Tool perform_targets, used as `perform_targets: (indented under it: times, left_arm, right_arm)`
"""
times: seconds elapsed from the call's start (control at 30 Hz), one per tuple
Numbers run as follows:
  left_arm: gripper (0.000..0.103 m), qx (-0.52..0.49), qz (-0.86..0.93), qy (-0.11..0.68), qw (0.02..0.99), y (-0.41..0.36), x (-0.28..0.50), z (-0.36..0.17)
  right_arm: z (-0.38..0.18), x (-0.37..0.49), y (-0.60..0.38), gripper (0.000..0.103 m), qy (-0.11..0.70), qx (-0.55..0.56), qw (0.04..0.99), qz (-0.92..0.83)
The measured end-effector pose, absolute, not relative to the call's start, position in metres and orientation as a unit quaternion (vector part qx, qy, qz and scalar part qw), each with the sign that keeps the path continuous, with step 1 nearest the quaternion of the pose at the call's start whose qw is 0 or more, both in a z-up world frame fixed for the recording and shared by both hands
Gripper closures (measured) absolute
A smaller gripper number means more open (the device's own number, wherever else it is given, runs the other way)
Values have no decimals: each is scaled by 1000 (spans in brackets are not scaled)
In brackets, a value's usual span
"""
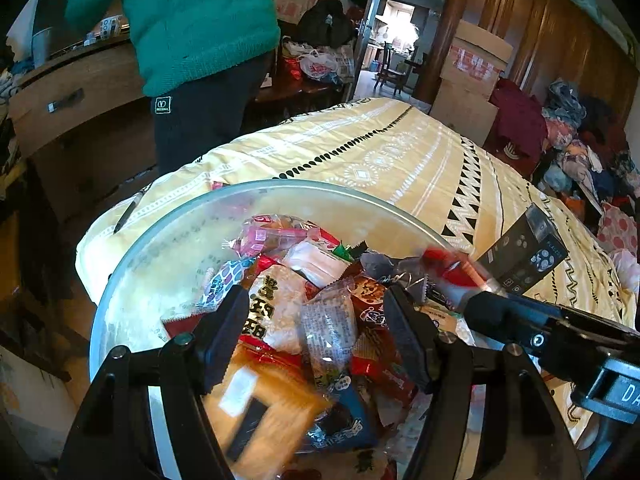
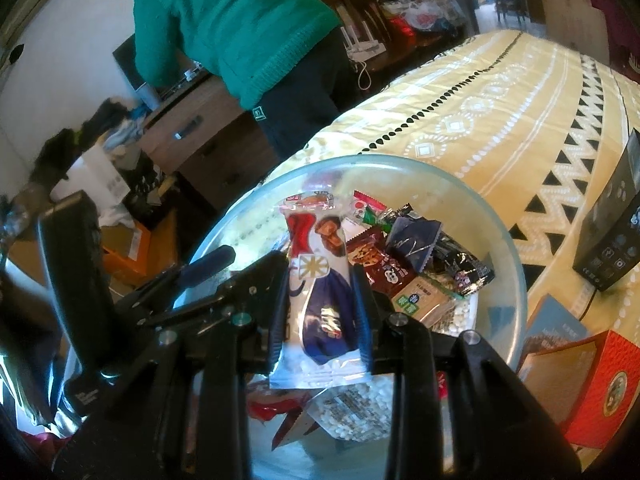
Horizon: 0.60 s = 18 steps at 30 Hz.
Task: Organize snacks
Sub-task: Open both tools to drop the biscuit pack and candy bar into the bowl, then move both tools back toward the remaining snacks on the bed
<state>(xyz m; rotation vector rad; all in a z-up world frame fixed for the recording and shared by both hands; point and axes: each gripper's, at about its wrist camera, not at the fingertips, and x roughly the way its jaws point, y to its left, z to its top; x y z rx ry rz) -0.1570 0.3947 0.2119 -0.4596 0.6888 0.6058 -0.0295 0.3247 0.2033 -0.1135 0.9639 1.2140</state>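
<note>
A clear glass bowl (image 1: 120, 264) full of wrapped snacks (image 1: 320, 320) stands on the yellow patterned bedspread (image 1: 380, 152). My left gripper (image 1: 318, 316) is open and hangs just above the pile. A blurred orange packet (image 1: 264, 412) lies under its left finger. In the right wrist view my right gripper (image 2: 320, 296) is shut on a white, red and blue snack packet (image 2: 320, 280), held over the bowl (image 2: 508, 240). The right gripper also shows in the left wrist view (image 1: 496, 300), at the bowl's right rim, with a red wrapper (image 1: 452, 266) at its tip.
A black box (image 2: 612, 240) stands on the bed right of the bowl, also in the left wrist view (image 1: 524, 248). A red and orange box (image 2: 600, 384) lies at front right. A person in a green sweater (image 1: 192, 20) stands at a wooden dresser (image 1: 80, 96) beyond the bed. A pen (image 1: 130, 208) lies at the bed's left edge.
</note>
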Motion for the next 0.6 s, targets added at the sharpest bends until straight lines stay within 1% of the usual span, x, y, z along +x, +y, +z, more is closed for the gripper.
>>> perform_targets:
  times: [0.07,0.17,0.23,0.27,0.3,0.4,0.43,0.6]
  left_arm:
    - [24,-218,296,329,870,395,-156,212]
    - [23,-221,299,324,870,397,-157,212]
    - [23,-225,301,317,871,398,-159,213]
    - [22,-226,302,315,871,399,-160,213]
    - [21,-229,304,312,871,400,-162,213]
    - [21,-233,305,307,871,402,-164,214]
    - [21,-232,306,305,871,402,-165,214]
    - [20,-221,309,284,880,393,-172,218]
  right_arm:
    - [202,-28,324,72,440,-47,710,548]
    - [202,-29,322,69,440,-43,711,547]
    - [202,-30,320,59,438,-42,715,544]
    - [203,-30,318,58,437,-40,717,542]
    - [203,-30,316,54,436,-36,717,542]
    - [204,-35,309,39,430,-33,721,542]
    - [205,-38,306,36,425,-37,727,538]
    - [204,-58,280,36,400,-56,742,535]
